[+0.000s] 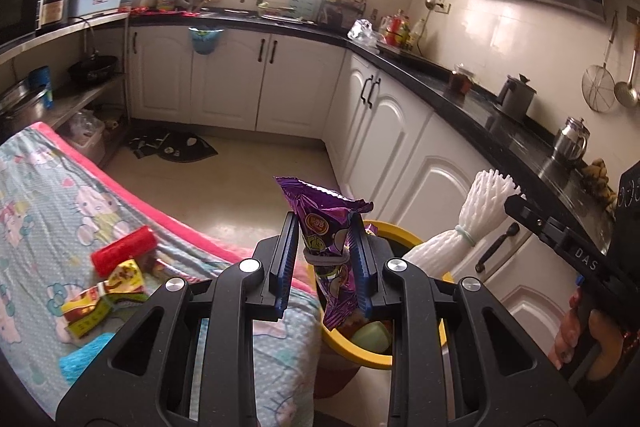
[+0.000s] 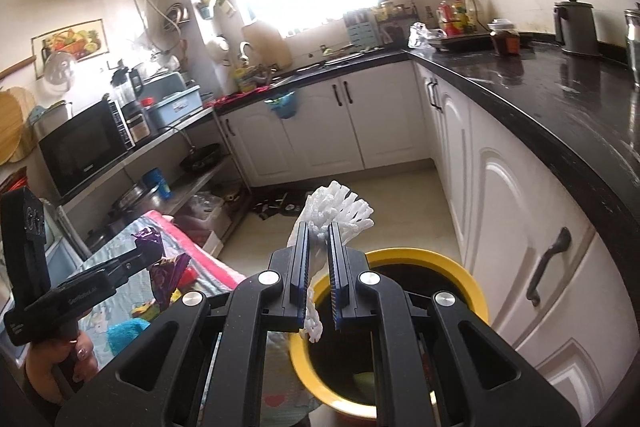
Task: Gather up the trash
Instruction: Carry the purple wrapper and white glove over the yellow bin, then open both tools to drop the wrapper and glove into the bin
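Left gripper [image 1: 325, 259] clamped on purple wrapper [image 1: 328, 227], held upright over yellow bin [image 1: 400, 357]. Right gripper [image 2: 320, 279] pinched nearly closed on white foam net [image 2: 340, 213], above bin's near rim. Bin stands beside the table [image 1: 48, 187]; red roll [image 1: 122, 251] and yellow packet [image 1: 106, 293] lie on the cloth

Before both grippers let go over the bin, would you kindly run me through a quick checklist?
1. Left gripper shut on the purple foil snack wrapper: ok.
2. Right gripper shut on the white foam mesh sleeve: ok.
3. Wrapper over the yellow-rimmed round bin: ok.
4. Sleeve over the bin opening: cannot tell, near the rim.
5. Room left in the bin: ok.
6. Table cleared: not ok, red roll remains.
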{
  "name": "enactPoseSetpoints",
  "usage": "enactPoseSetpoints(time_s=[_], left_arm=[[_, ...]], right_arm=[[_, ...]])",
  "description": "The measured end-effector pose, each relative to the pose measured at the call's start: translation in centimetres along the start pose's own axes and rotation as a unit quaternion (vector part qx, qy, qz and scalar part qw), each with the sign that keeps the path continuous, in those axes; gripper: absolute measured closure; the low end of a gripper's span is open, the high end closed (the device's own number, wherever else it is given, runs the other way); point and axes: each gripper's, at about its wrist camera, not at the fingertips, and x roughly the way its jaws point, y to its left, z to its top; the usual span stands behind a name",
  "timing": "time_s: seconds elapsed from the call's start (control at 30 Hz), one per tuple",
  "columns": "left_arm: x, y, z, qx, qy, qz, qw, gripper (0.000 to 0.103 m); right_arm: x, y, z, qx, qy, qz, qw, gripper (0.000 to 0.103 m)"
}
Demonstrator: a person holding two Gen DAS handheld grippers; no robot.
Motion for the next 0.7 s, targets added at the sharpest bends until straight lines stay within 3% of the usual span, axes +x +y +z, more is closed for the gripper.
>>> enactPoseSetpoints(time_s=[0.7], left_arm=[[7.1,-4.9,-1.7,0.039,0.057,-0.027,0.9972,0.084]], right_arm=[[2.3,-5.0,-2.1,0.038,0.025,-0.053,0.998,0.094]])
